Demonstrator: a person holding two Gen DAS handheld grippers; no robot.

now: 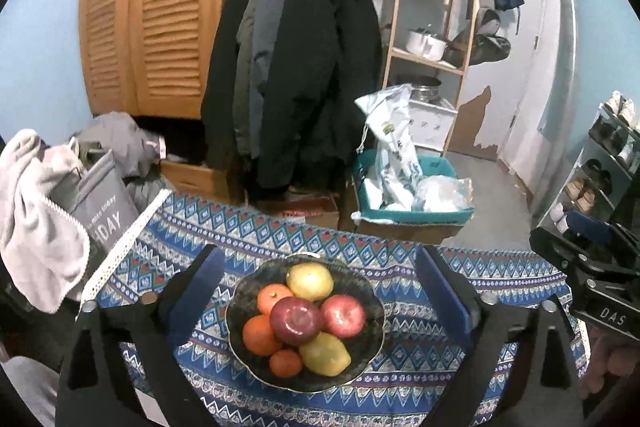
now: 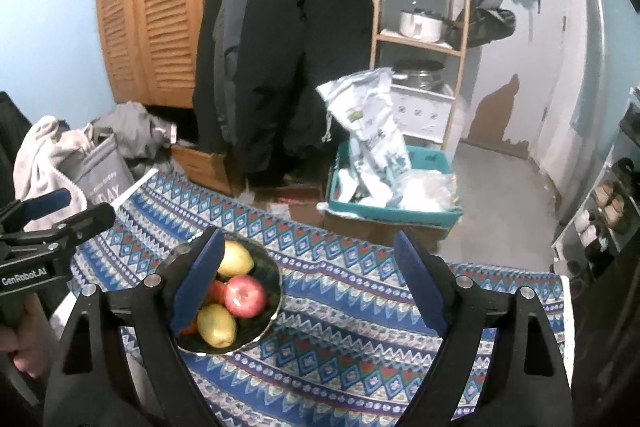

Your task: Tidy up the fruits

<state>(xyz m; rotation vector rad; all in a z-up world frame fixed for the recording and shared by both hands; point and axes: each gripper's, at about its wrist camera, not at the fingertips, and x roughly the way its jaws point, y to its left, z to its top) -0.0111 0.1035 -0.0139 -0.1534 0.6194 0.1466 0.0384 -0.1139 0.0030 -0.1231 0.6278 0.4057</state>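
Observation:
A dark bowl (image 1: pixel 366 347) sits on the blue patterned tablecloth (image 1: pixel 424 379). It holds two yellow lemons (image 1: pixel 310 281), two red apples (image 1: pixel 296 319) and three oranges (image 1: pixel 261 335). My left gripper (image 1: pixel 320 261) hangs above the bowl, open wide, its blue pads to either side of the fruit and touching none. My right gripper (image 2: pixel 308 243) is open over the cloth to the right of the bowl (image 2: pixel 269 277), with nothing between its pads; its left finger (image 2: pixel 198 279) hides part of the fruit. Each gripper shows at the other view's edge.
Beyond the table's far edge stand hanging dark coats (image 1: pixel 304 67), a wooden shelf rack (image 1: pixel 436 7), a teal bin of bags (image 1: pixel 412 183) and a laundry bag (image 1: pixel 100 203) at the left. A shoe rack (image 1: pixel 608 163) lines the right wall.

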